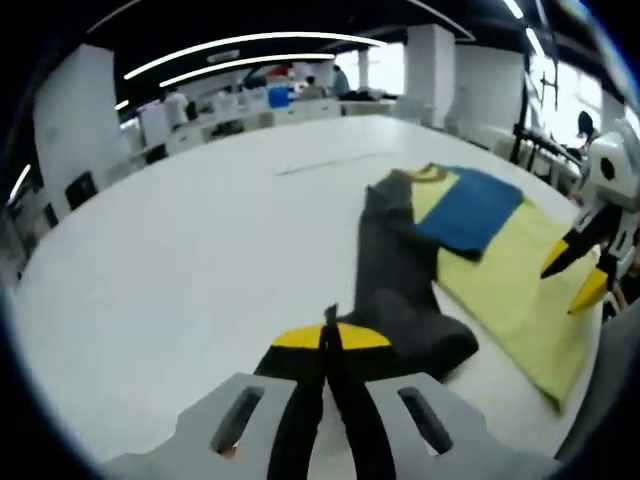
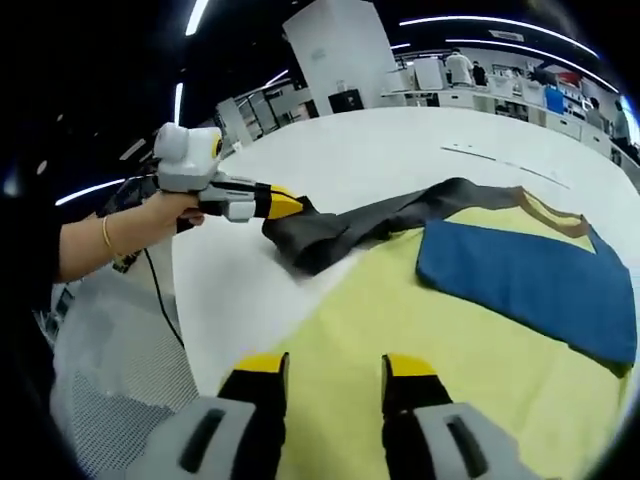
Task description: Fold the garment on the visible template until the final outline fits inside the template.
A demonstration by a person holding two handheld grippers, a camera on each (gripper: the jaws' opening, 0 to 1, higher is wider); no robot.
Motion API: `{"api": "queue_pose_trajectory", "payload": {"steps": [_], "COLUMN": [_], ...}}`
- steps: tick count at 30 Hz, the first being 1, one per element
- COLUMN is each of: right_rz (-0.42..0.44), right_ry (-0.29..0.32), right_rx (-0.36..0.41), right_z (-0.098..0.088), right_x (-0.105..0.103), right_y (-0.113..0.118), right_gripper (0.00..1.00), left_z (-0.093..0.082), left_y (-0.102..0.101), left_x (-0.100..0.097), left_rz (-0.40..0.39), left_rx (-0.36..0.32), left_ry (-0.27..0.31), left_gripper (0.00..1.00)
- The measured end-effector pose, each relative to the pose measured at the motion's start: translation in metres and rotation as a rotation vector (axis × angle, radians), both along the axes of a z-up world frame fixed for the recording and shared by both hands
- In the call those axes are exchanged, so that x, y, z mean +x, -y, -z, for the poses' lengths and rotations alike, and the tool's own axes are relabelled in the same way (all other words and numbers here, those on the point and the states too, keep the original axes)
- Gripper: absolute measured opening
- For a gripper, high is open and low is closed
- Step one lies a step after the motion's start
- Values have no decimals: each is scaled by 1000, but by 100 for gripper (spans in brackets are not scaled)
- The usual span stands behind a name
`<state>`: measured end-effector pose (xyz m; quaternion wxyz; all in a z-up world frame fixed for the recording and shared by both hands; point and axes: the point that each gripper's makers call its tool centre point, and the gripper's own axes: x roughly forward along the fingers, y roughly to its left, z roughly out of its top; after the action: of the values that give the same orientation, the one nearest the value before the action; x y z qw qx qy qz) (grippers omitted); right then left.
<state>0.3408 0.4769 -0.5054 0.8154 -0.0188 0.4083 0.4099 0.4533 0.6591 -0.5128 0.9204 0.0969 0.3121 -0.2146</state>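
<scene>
Firmly left gripper (image 1: 331,342) pinches dark sleeve (image 1: 400,290); right gripper (image 2: 335,372) gapes.

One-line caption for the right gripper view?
Left claw pinches dark grey sleeve of yellow-and-blue garment; open right claw hovers above.

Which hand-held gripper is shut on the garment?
The left hand-held gripper, closed on the garment's dark grey sleeve. The right hand-held gripper hangs open above the yellow body.

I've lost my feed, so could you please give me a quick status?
Left gripper shut on dark sleeve. Right gripper open over yellow garment. Nothing in the way.
</scene>
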Motion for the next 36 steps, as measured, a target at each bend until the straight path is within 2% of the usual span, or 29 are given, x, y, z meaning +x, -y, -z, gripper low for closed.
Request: {"api": "queue_pose_trajectory", "payload": {"steps": [5, 13, 15, 18, 23, 26, 31, 33, 35, 36], "right_rz": [3, 15, 16, 18, 13, 12, 2, -1, -2, -2], "right_ry": [16, 54, 63, 73, 101, 112, 118, 122, 131, 139], "right_rx": [-2, -17, -18, -23, -27, -29, -43, -49, -58, -62], "right_z": [-3, -12, -15, -20, -30, -36, -39, -41, -42, -43], "right_x": [1, 5, 6, 8, 10, 11, 9, 7, 7, 7], "right_y": [2, 10, 12, 17, 25, 30, 41, 46, 52, 56], "right_gripper": [40, 54, 58, 65, 73, 77, 79, 80, 81, 83], "left_z": [9, 19, 19, 18, 14, 10, -3, -8, -10, -10], "left_y": [-10, -16, -18, -22, -31, -32, -28, -20, -14, -7], "left_x": [-2, -6, -4, -3, 1, 0, 3, 5, 5, 4], "left_rz": [-24, -29, -29, -34, -50, -44, 3, 54, 107, 157], "left_rx": [48, 87, 98, 119, 144, 140, 118, 93, 100, 91], "left_ry": [-12, -30, -18, -15, 2, 6, 29, 43, 42, 33], "left_gripper": [0, 2, 3, 9, 25, 25, 26, 25, 26, 25]}}
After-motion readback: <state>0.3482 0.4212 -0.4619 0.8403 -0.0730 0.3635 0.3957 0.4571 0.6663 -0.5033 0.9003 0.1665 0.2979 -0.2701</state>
